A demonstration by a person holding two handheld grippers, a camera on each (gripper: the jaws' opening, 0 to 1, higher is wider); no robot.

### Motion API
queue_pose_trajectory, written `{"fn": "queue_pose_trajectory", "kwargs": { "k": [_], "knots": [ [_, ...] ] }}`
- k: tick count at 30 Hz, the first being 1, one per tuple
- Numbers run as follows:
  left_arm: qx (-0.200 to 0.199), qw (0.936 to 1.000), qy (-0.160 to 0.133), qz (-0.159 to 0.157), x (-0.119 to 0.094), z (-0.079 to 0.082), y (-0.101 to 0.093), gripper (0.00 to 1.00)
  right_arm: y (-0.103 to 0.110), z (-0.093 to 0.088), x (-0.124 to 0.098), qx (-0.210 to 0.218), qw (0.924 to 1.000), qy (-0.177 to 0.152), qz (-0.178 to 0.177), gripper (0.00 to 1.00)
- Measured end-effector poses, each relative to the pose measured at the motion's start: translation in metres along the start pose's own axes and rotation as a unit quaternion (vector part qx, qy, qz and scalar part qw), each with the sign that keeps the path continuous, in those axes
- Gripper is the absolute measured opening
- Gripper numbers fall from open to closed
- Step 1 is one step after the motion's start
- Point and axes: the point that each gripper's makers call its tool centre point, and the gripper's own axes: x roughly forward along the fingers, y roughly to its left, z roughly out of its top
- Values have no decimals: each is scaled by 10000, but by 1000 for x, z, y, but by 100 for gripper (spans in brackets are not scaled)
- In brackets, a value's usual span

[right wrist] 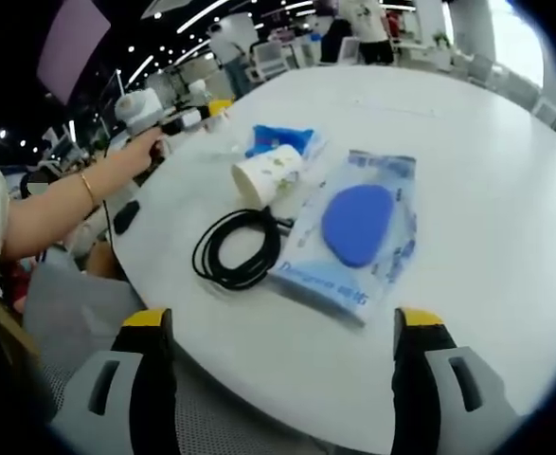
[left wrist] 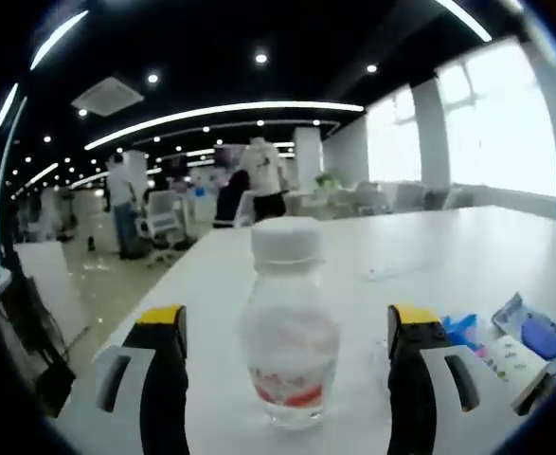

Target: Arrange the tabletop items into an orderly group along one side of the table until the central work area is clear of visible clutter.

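Between the left hand-held gripper point(left wrist: 285, 365)'s wide-open jaws stands a clear white-capped plastic bottle point(left wrist: 286, 322) — close squarely on its body, low, keeping it upright; the right hand-held gripper point(right wrist: 285, 365) hovers open, empty.

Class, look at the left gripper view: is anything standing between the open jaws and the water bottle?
Nothing visible does. The bottle stands upright on the white table, centred ahead of the left gripper, whose jaws are spread to either side of it. The packets lie off to the right, outside the jaws.
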Motion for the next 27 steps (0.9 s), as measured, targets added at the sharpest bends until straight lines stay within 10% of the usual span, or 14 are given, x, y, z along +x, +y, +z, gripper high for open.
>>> {"fn": "queue_pose_trajectory", "kwargs": {
  "k": [27],
  "knots": [
    [-105,9983,515,-268,5,-20,0,47,18,36,-8,-705,9937,-842,231,99]
  ]
}}
